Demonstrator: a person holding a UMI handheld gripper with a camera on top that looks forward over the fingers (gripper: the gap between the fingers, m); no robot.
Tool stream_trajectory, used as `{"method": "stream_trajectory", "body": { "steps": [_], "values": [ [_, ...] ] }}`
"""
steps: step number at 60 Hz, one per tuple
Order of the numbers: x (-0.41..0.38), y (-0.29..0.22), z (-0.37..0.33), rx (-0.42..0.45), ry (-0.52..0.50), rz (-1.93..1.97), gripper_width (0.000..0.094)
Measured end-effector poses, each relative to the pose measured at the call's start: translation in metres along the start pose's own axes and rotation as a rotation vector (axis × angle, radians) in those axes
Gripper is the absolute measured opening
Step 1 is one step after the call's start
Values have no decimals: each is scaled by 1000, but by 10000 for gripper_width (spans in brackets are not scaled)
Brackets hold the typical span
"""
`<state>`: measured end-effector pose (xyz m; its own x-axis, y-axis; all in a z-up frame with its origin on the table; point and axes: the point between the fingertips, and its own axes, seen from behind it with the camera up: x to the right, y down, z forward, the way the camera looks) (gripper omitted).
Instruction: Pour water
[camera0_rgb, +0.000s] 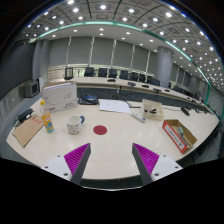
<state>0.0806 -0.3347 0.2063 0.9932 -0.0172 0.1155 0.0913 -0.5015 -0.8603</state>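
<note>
Your gripper (113, 160) stands released — the two fingers are spread wide apart, their magenta pads (76, 156) facing inward across an open gap, and nothing lies between them or touches either one. You are holding it above the near part of a pale, roughly round table (115, 145), looking along the fingers toward the far side. The task's things sit well beyond the left finger: a white cup (75, 124) with a handle stands upright on the table, and just to its left stands a small bottle with an orange top (47, 123); whether either holds water cannot be told. A small red disc (100, 129) lies flat on the table beside the cup, ahead of the gap between your fingers. Farther left lies a flat brown board (27, 131). Beyond the right finger sits an open cardboard box (179, 135) with a red rim, and further back a smaller box (152, 109). Loose papers (113, 105) lie at the table's far side. Behind the table runs a row of desks with monitors (110, 72) — under ceiling lights (102, 7).
</note>
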Motion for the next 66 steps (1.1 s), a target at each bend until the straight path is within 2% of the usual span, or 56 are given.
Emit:
{"method": "stream_trajectory", "body": {
  "steps": [10,30,40,49,56,59,63,66],
  "values": [
    [-62,6,11,-8,-92,-18,861],
    [-291,10,78,-2,-267,-34,861],
    [-375,-15,141,81,-268,-35,863],
    [-411,-37,205,168,-227,-21,855],
    [-418,-45,248,183,-177,9,787],
    [-420,-46,260,185,-173,16,701],
    [-417,-49,272,198,-145,12,529],
    [-415,-53,274,211,-139,24,514]
  ]
}}
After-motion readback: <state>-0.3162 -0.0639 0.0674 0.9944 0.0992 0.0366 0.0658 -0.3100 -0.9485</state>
